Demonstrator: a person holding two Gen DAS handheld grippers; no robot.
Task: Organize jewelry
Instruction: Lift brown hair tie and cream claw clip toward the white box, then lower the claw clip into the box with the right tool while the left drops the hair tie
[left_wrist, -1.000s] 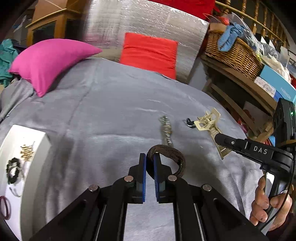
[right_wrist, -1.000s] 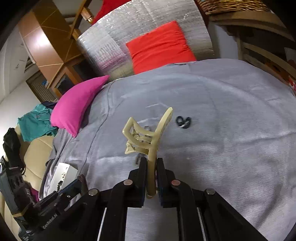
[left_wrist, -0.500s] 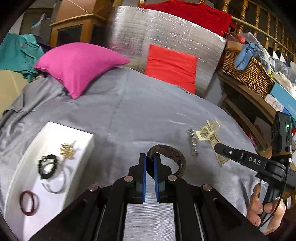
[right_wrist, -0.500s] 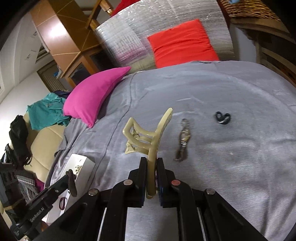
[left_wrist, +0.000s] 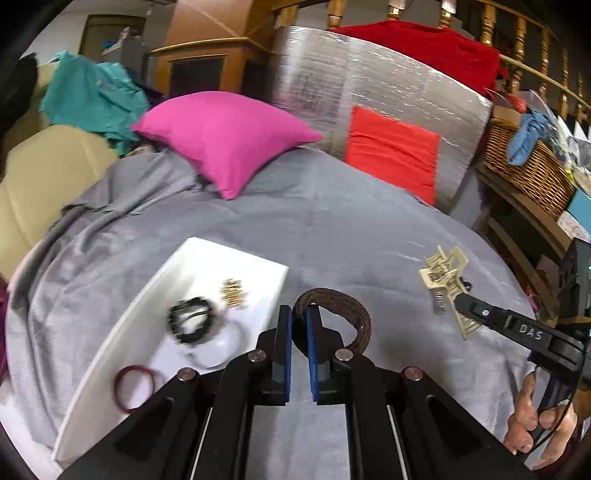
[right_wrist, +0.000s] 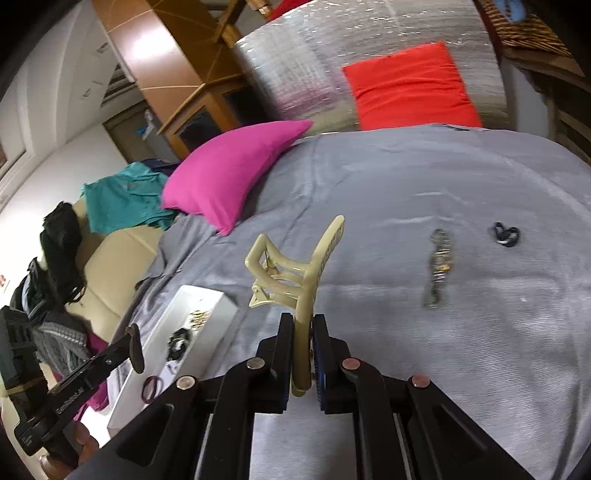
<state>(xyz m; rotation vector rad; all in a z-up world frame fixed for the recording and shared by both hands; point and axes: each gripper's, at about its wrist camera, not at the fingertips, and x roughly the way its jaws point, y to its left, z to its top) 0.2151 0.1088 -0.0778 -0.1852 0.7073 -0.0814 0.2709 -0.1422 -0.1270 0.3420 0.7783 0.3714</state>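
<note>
While I watch the left wrist view, my left gripper (left_wrist: 299, 328) is clamped on a brown band (left_wrist: 341, 308), just right of the white tray (left_wrist: 122, 332); let go here and it lands on the sheet (left_wrist: 332, 229), outside the tray.

From the right wrist view, my right gripper (right_wrist: 303, 339) pinches a beige clip (right_wrist: 295, 273) by one thin handle, well right of the tray (right_wrist: 218, 301). I judge it could twist loose.

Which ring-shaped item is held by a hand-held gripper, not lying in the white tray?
The brown braided band, pinched by the left hand-held gripper; the maroon ring and black bracelet lie in the tray.
</note>
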